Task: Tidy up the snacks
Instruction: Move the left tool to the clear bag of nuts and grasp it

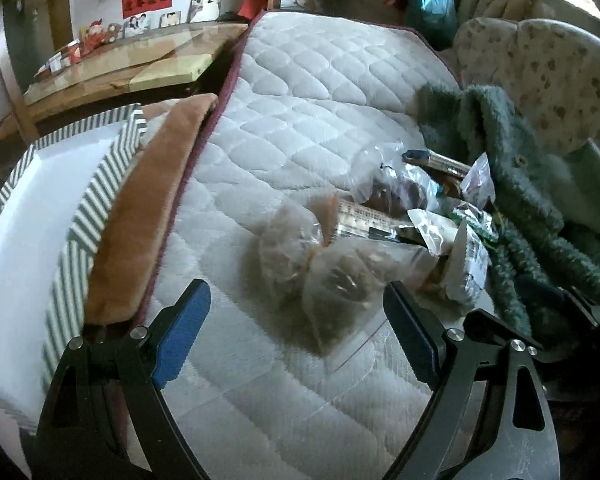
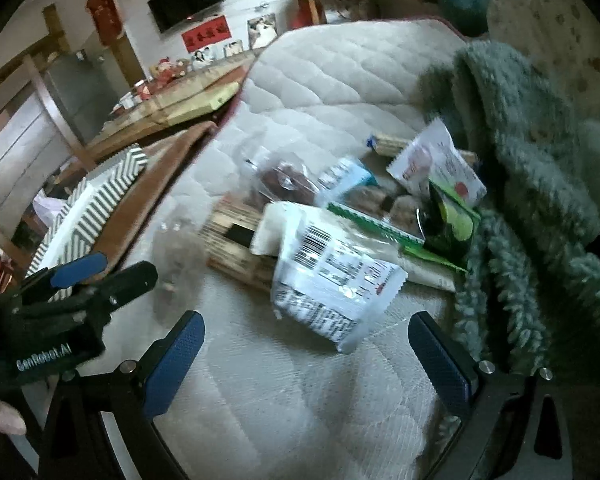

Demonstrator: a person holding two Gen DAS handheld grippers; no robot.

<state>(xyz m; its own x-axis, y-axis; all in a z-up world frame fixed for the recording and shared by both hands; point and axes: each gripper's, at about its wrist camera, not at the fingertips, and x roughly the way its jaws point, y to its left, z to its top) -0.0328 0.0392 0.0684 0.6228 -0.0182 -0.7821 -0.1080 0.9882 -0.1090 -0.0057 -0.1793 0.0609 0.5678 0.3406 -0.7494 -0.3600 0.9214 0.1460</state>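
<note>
A heap of snack packets lies on the quilted white mattress (image 1: pixel 300 92). In the left wrist view, clear bags of brown snacks (image 1: pixel 320 264) lie just ahead of my open, empty left gripper (image 1: pixel 296 296). Behind them are a long striped packet (image 1: pixel 364 216) and a bag of dark round snacks (image 1: pixel 396 192). In the right wrist view, a white packet with a barcode (image 2: pixel 332 276) lies just ahead of my open, empty right gripper (image 2: pixel 306 326). Green packets (image 2: pixel 448 224) and a white-and-red packet (image 2: pixel 436 164) lie behind it. The left gripper (image 2: pixel 80 276) also shows at the left of the right wrist view.
A white box with green-striped rim (image 1: pixel 56 216) sits left of the mattress on a brown cushion (image 1: pixel 148 208). A fluffy green garment (image 1: pixel 512 184) lies right of the snacks. A wooden table (image 1: pixel 132 60) stands beyond the box. A floral cushion (image 1: pixel 548 80) is at the far right.
</note>
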